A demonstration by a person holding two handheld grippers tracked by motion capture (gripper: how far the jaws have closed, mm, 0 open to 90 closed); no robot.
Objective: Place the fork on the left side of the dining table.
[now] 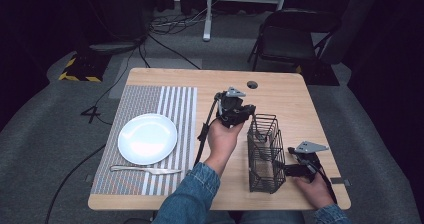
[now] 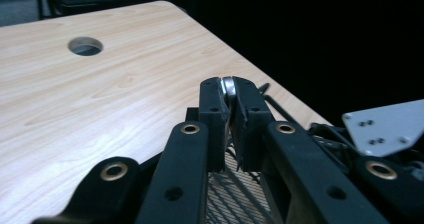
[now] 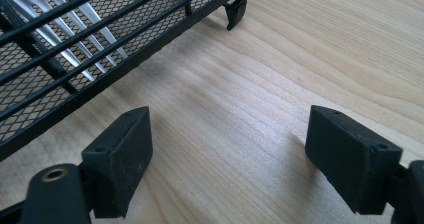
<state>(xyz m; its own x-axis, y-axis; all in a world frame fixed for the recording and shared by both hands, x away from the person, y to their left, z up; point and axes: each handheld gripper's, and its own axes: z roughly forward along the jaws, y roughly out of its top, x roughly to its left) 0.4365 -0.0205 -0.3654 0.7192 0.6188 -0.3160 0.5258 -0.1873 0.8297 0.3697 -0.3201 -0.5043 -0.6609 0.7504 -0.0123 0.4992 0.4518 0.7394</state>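
The right gripper (image 3: 227,159) is held with jaws wide apart above the wooden table (image 3: 300,59), near the black mesh basket (image 3: 75,59).

The tabletop (image 1: 280,96) is pale, smooth, matt wood. The basket (image 1: 265,156) is black wire and fine mesh. The plate (image 1: 147,138) looks glossy white, the knife (image 1: 145,170) shiny metal, the mat (image 1: 150,99) woven, the jaws matt black plastic.

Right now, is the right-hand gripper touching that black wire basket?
Apart. The right gripper view shows the right gripper open over bare table, with wood visible between its jaws and the basket.
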